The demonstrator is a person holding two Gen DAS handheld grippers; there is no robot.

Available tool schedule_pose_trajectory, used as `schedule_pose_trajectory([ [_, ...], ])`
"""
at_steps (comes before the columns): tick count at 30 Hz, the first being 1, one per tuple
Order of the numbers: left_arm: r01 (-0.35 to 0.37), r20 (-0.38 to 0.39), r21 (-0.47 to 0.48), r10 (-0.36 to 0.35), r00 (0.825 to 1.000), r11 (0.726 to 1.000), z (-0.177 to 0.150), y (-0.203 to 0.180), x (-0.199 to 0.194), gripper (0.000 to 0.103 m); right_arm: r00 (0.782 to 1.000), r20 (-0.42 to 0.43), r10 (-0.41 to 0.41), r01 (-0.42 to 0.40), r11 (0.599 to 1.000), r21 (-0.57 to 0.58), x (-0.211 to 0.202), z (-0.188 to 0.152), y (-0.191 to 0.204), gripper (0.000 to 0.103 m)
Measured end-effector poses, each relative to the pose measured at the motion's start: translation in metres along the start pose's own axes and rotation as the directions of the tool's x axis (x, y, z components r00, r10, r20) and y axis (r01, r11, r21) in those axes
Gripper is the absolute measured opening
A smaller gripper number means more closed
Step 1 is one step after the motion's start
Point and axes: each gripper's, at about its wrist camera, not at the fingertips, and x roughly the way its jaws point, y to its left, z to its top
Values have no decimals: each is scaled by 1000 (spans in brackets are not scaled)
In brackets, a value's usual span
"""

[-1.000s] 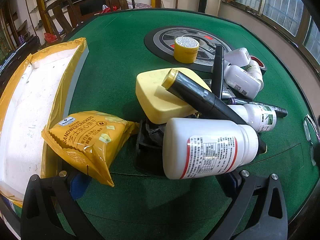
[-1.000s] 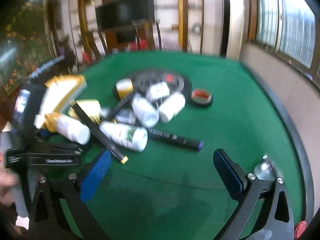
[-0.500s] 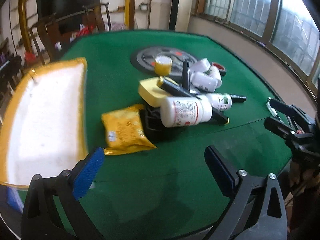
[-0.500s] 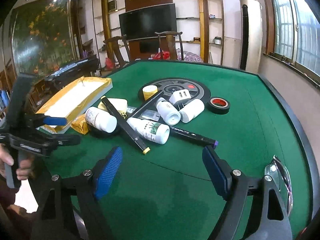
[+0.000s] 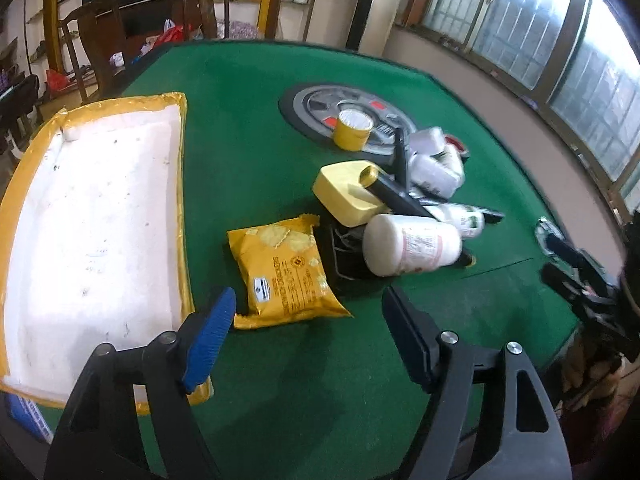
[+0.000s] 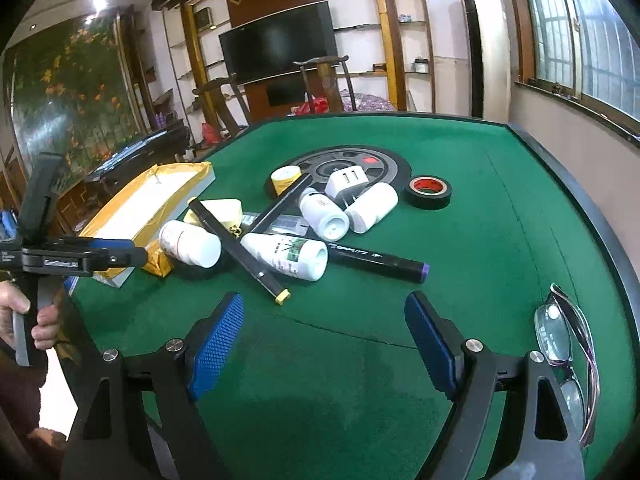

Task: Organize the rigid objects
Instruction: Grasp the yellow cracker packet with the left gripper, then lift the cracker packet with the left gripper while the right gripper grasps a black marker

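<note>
A pile of rigid things lies mid-table: a white bottle with a red label (image 5: 412, 248) (image 6: 190, 244), a yellow box (image 5: 348, 194), a black marker with a yellow cap (image 6: 240, 246), a green-labelled bottle (image 6: 288, 254), a purple-tipped marker (image 6: 376, 260) and two small white bottles (image 6: 324, 216). A yellow cracker packet (image 5: 280, 276) lies beside the pile. My left gripper (image 5: 308, 300) hovers just before the packet, its jaws closing with nothing between them. My right gripper (image 6: 324, 304) stands open over bare felt, short of the markers.
A yellow-edged white foam tray (image 5: 92, 216) sits at the left on the green felt table (image 6: 480, 240). A yellow tape roll (image 5: 354, 130), a white charger (image 6: 348, 180) and a black tape roll (image 6: 430, 192) lie further back. Glasses (image 6: 564, 344) rest near the right edge.
My left gripper has drawn back and up from the pile, so the whole tray shows, and its jaws have narrowed. The right gripper's jaws narrowed early on, then held.
</note>
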Motion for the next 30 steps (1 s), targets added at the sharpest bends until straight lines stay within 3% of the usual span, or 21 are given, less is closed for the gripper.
schedule_pose_trajectory([
  [5,-55,-50,-9,55,997,998,7,3,17,71,1000,5,4,-4,1000,4,-2,0,-1,79],
  [7,-11,-57,-40,8,998,999,9,8,19,52,1000,1,7,-7,1000,6,-1,0,-2,79],
  [8,1,-60,-44,-4,998,999,11,9,20,48,1000,0,9,-9,1000,7,-1,0,-2,79],
  [18,-4,-103,-61,-2,995,998,15,14,28,48,1000,-5,9,-9,1000,11,2,1,-1,79],
  [24,-110,-85,-1,109,990,994,18,2,40,46,1000,-3,3,-3,1000,-31,3,3,3,79],
  [26,-122,-68,22,123,990,992,12,-3,37,43,1000,-25,-17,15,996,-89,5,9,6,79],
  [30,-115,-53,19,116,992,993,-4,-2,24,43,994,-104,44,-58,989,-137,20,31,-3,78],
])
